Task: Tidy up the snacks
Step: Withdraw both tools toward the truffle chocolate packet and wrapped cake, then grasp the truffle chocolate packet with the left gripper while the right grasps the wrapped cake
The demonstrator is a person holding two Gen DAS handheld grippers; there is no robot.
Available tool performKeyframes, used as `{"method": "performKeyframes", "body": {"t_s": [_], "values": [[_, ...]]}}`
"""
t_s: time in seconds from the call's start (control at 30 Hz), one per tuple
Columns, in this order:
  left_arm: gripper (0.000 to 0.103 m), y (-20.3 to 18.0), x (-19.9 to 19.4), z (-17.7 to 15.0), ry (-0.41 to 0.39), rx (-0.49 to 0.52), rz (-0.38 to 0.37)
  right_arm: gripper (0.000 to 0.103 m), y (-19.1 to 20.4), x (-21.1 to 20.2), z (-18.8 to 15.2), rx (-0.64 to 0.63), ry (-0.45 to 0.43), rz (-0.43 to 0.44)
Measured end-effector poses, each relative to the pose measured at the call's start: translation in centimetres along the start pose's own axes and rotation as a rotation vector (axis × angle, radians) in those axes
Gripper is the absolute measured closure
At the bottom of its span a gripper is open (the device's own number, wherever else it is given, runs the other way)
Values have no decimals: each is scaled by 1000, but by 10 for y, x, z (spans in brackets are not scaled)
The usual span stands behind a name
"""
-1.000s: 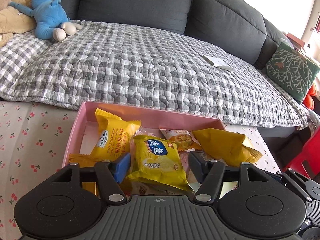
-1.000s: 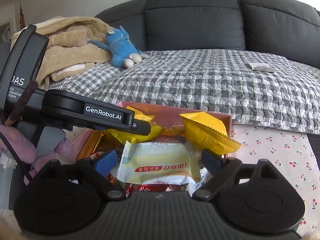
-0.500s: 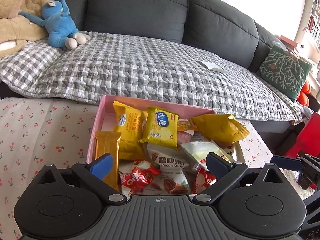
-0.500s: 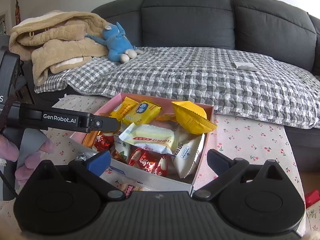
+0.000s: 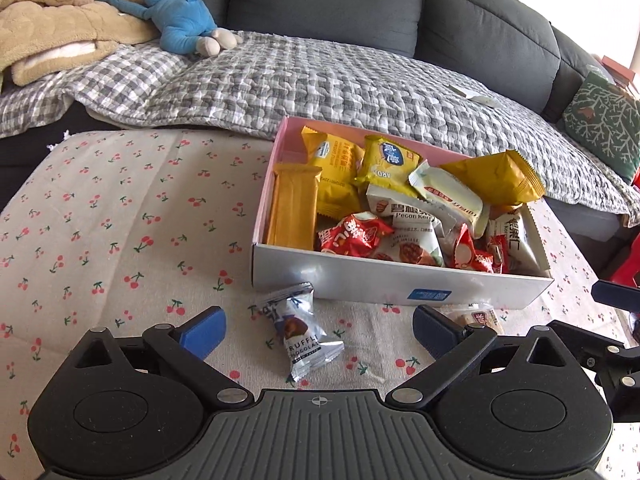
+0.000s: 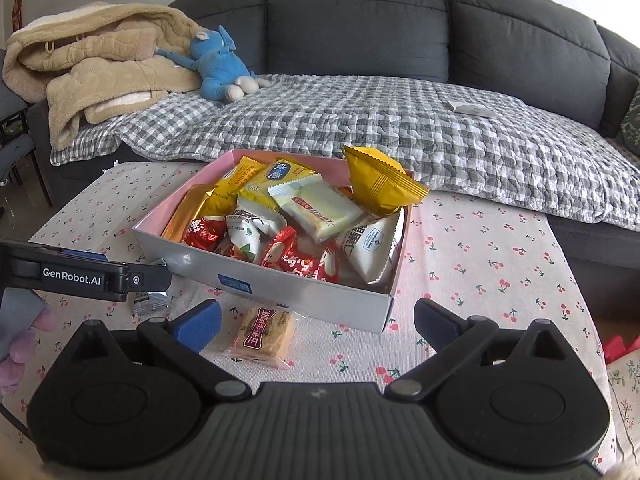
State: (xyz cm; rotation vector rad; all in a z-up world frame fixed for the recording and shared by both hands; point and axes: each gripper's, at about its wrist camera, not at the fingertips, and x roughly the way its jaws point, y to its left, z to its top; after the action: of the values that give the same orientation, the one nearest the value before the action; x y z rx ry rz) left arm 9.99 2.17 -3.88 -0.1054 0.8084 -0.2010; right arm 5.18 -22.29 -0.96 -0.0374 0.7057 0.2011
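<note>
Now both grippers' jaws gape wide, empty, before the snack box (image 5: 360, 280).

1. Snack box (image 5: 400, 284): shallow, white outside, pink inside, open top, flat on the cherry-print cloth.
2. Contents heaped loosely: orange bar (image 5: 294, 210) along the left wall, yellow packs at the back, puffed yellow bag (image 6: 378, 184) sticking up over the far rim, red and white wrappers in front.
3. Silver truffle chocolate (image 5: 302, 336): outside, on the cloth near the box's front wall.
4. Clear-wrapped biscuit (image 6: 264, 336): outside, just in front of the box.
</note>
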Motion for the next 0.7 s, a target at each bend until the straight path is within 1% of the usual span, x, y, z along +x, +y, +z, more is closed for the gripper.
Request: {"method": "performKeyframes", "body": {"t_s": [0.13, 0.23, 0.37, 0.47, 0.53, 0.6, 0.7], "values": [[3, 0, 1, -11, 7, -39, 21, 0, 1, 5, -9, -2, 24, -15], [3, 1, 5, -17, 5, -67, 37, 0, 8, 9, -13, -31, 48, -17], [2, 0, 14, -23, 2, -83, 87, 0, 16, 23, -20, -39, 100, 20], [3, 2, 18, -26, -13, -81, 116, 0, 23, 34, -26, -59, 127, 9], [3, 4, 18, -28, -32, -73, 131, 0, 28, 37, -31, -89, 126, 11], [3, 6, 18, -29, -47, -71, 139, 0, 30, 35, -34, -108, 101, 22], [3, 10, 17, -31, -78, -81, 133, 0, 28, 35, -35, -98, 94, 39]]}}
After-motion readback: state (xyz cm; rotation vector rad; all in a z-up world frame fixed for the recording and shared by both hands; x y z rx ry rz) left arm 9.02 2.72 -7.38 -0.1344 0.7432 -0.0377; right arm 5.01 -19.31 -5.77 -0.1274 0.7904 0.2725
